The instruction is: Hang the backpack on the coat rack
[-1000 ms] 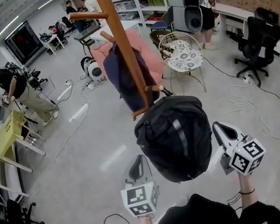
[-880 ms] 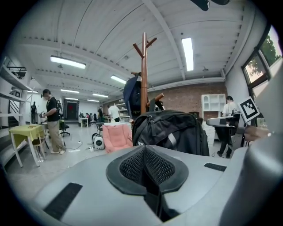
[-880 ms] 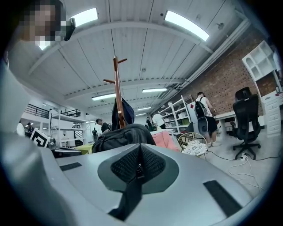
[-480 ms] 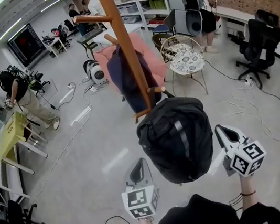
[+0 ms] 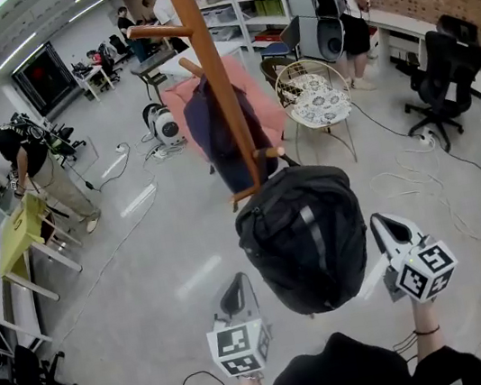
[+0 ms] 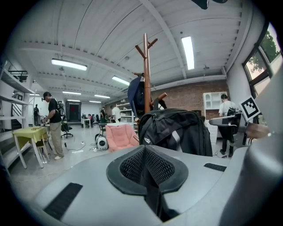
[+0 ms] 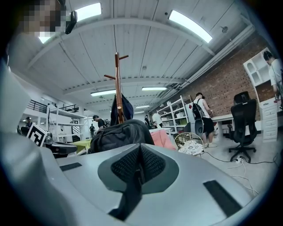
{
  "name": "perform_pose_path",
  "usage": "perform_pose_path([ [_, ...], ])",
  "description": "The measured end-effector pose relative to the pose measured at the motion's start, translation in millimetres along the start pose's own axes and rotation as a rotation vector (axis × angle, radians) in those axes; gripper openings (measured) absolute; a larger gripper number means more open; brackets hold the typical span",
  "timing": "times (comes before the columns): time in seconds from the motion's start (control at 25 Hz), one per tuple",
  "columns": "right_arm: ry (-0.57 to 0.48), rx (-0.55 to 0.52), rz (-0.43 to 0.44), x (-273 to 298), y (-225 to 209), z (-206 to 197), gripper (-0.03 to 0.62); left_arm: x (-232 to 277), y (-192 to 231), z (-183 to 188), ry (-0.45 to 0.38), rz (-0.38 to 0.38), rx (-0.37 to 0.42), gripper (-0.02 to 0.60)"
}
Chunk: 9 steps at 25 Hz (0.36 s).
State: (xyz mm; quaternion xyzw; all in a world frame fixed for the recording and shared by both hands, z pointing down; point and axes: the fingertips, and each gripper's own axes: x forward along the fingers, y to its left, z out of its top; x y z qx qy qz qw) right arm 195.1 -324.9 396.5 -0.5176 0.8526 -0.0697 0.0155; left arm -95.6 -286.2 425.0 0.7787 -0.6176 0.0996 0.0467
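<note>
Black and soft-sided, the backpack [image 5: 303, 236] seems to hang from a low peg [image 5: 263, 153] of the wooden coat rack [image 5: 205, 65], between the left tool [image 5: 233, 289] and right tool [image 5: 384, 225], both closed on nothing; it looks bulky, saggy, fairly heavy; its top end would be the surest hold.

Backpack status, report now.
Left gripper shut, empty; right gripper shut, empty. Backpack hanging from coat rack lower peg, grippers flanking it. Nothing in the way.
</note>
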Motion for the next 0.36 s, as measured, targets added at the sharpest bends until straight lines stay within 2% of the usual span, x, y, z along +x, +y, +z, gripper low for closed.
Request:
perform_pose_path([
  [0.36,0.007,0.005,-0.009,0.5,1.2,-1.5,0.014,-1.5,3.7,-1.3,0.012,-0.003,0.009,0.017],
])
